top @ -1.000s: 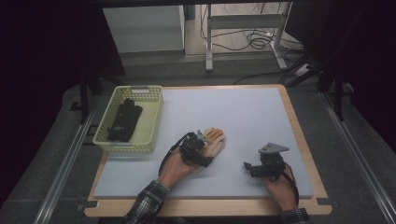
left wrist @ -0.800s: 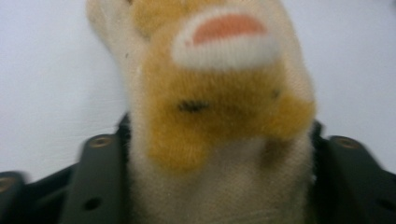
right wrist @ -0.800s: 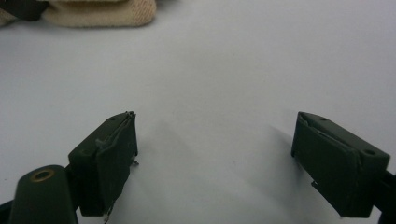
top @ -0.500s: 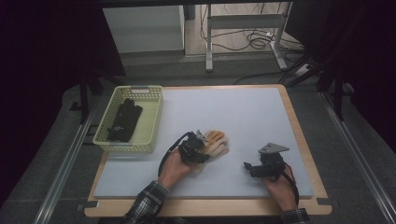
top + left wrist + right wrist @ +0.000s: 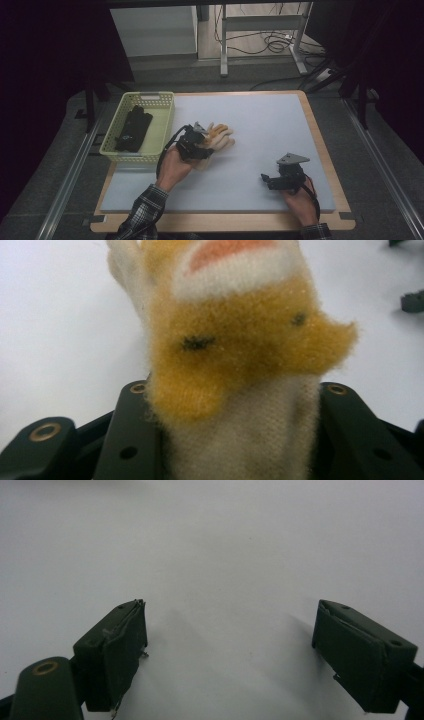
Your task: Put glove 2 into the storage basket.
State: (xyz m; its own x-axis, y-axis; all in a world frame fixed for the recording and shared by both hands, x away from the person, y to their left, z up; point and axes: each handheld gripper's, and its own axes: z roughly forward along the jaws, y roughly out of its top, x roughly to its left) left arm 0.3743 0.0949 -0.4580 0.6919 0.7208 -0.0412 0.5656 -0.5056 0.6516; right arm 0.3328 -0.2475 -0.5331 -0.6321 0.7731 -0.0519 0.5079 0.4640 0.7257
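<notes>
A knitted glove (image 5: pixel 220 136), yellow and cream with orange fingertips, is lifted off the pale mat (image 5: pixel 260 120) near its middle. My left gripper (image 5: pixel 196 146) has just been closing and is now shut on the glove's cuff. In the left gripper view the glove (image 5: pixel 240 335) sits between the black jaws of my left gripper (image 5: pixel 236 390) and hides most of what lies beyond. My right gripper (image 5: pixel 267 180) rests low over the mat at the front right. In the right gripper view my right gripper (image 5: pixel 230 630) stands open with bare mat between its fingers.
A yellow-green basket (image 5: pixel 111 146) stands at the mat's left edge with dark items (image 5: pixel 132 129) inside. The mat lies on a wooden table (image 5: pixel 330 165). Beyond the far edge are desk legs and cables on the floor.
My left gripper closed on the glove and rose with it, shifting slightly left and away. The right gripper has not moved.
</notes>
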